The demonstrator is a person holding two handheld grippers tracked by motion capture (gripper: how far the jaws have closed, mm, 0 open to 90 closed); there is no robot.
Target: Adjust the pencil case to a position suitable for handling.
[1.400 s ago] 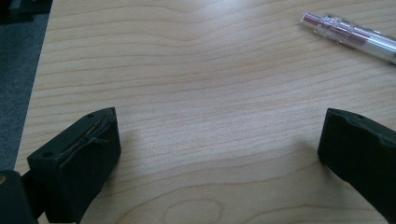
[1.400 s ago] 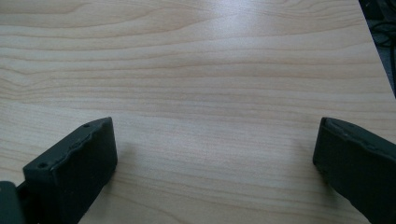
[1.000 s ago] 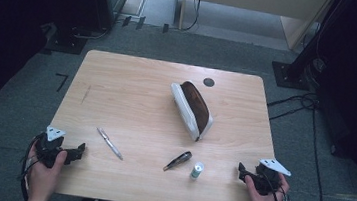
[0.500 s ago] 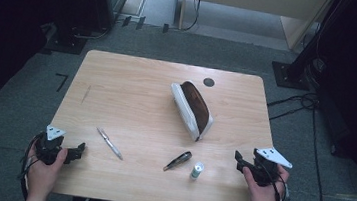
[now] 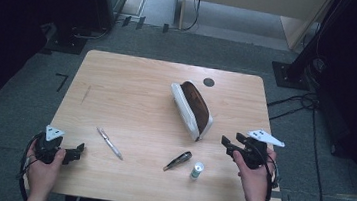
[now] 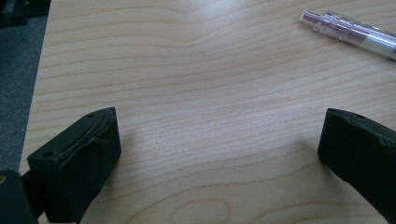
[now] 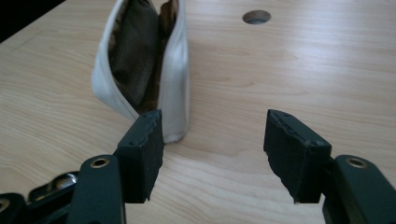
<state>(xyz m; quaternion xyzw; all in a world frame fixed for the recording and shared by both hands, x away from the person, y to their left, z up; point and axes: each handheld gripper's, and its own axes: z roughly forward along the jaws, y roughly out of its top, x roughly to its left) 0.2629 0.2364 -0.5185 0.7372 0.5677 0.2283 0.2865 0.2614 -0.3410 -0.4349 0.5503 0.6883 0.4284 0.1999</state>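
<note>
The right gripper (image 5: 231, 145), jaws apart, empty and just closing, faces the pouch (image 5: 191, 109), probably soft and light, best pinched at its near rim.

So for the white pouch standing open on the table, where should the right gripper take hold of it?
Probably the near end of the white pouch, where its two walls meet in a narrow edge. The right gripper already faces that end with open, empty jaws that have just been closing. Coming level from the person's side, the jaws could straddle the thin white wall rather than the wide-open mouth.
</note>
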